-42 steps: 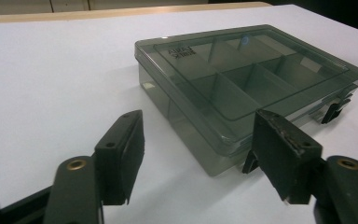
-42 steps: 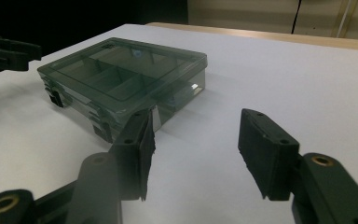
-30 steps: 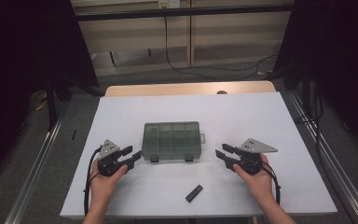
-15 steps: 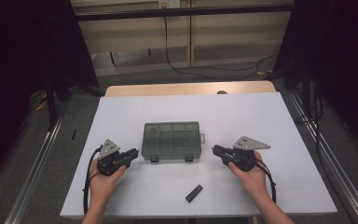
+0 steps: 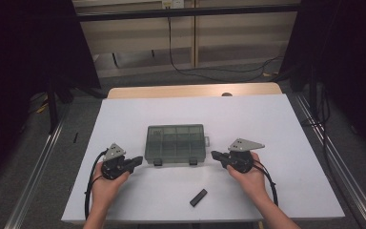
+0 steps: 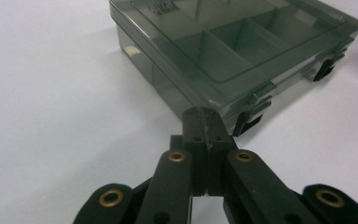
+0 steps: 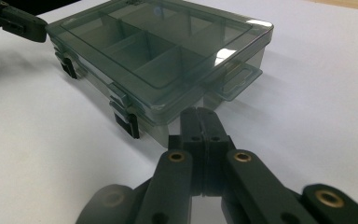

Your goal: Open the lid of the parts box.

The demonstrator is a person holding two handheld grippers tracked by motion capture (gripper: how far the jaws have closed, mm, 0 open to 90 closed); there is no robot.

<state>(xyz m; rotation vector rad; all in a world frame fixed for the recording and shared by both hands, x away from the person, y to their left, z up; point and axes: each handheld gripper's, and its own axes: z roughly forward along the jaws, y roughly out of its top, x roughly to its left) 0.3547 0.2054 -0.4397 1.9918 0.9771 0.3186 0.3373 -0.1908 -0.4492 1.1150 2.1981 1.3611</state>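
Left gripper (image 5: 136, 161), jaws pressed together on nothing after just closing, rests on the white table (image 5: 286, 124) just beside the near left corner of the smoky clear compartment box (image 5: 175, 141), its tip close to the box's left front latch (image 6: 248, 122). Right gripper (image 5: 215, 155), jaws likewise just closed and meeting with nothing between them, lies just off the box's near right corner, short of the side tab (image 7: 237, 81). Lid shut, the box sits mid-table between the 2 grippers; a small black bar (image 5: 198, 197) lies nearer the person, in front of the box's right end.
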